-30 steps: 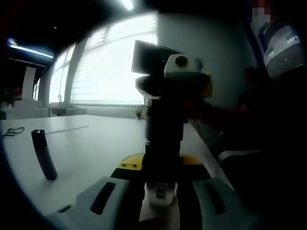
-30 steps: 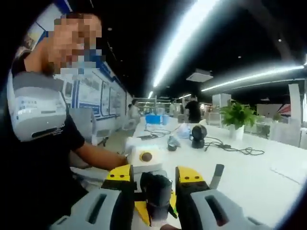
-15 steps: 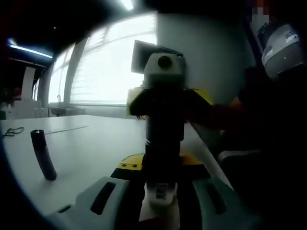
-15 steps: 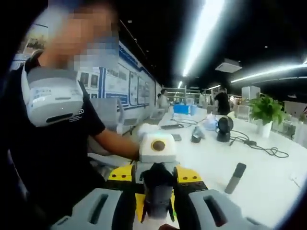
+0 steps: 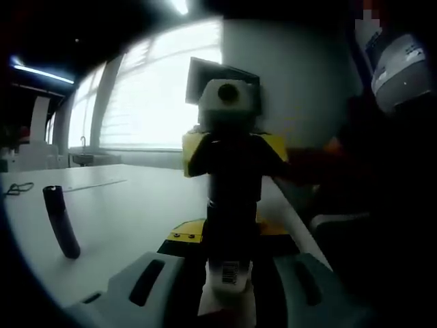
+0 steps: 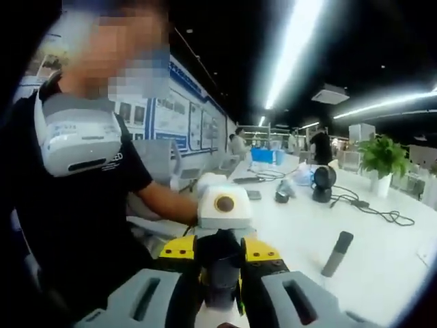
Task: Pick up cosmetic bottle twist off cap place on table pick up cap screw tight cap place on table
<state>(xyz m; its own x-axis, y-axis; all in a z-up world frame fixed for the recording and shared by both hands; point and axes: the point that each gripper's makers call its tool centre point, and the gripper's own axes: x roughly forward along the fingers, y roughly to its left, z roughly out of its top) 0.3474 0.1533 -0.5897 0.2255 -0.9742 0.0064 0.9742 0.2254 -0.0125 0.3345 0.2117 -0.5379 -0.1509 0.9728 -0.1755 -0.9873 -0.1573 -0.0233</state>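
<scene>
Closest in the left gripper view, the left gripper (image 5: pixel 229 273) is squeezing the bottom of the cosmetic bottle (image 5: pixel 231 225). Its jaws are nearly closed, pressing on both sides of the bottle, which is standing up between them above the table (image 5: pixel 123 219).

Just past that, the right gripper (image 5: pixel 232 154) is sitting on the top of the bottle. A second ago it was turned sideways there; now it is facing straight on, so it has been rolling around the top. That probably means the cap is being twisted, though which way is hard to tell.

In the right gripper view, the right gripper (image 6: pixel 218 270) is closing tight on the dark cap (image 6: pixel 220 263), with the left gripper (image 6: pixel 222 225) right behind it.

Farther off, a dark stick thing (image 5: pixel 61 222) is standing on the table, well apart from the bottle. Beyond that, a black round gadget (image 6: pixel 322 181) and a green plant (image 6: pixel 381 160) are sitting on the far table.
</scene>
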